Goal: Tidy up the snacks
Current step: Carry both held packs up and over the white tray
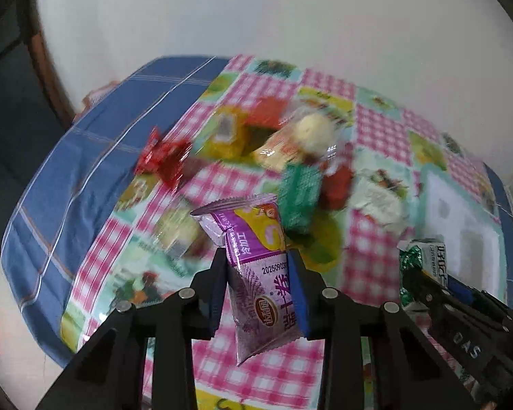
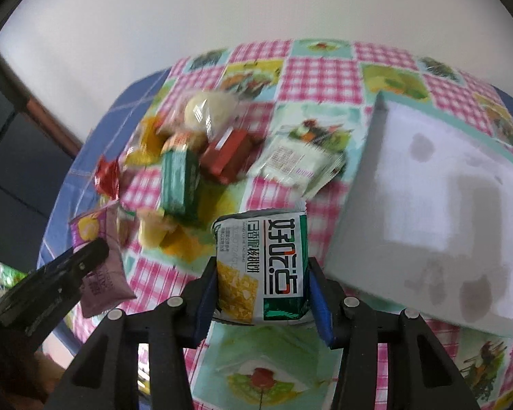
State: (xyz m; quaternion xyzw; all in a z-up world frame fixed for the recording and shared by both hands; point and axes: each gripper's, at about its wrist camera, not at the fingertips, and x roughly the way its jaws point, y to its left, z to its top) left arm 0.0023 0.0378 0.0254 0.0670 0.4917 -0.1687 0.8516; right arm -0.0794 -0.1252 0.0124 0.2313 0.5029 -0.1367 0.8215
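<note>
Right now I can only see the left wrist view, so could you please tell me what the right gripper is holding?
Observer: The right gripper is shut on a white and green snack packet with a yellow picture of cracker pieces on its front.
Operator: Thank you. Is the white box beside it holding anything yet?
Observer: The white box shows bare white compartments; I see no snack in it.
Operator: And how does my purple packet look from that side?
Observer: The purple packet hangs from the left gripper, above the edge of the checked tablecloth.
</note>
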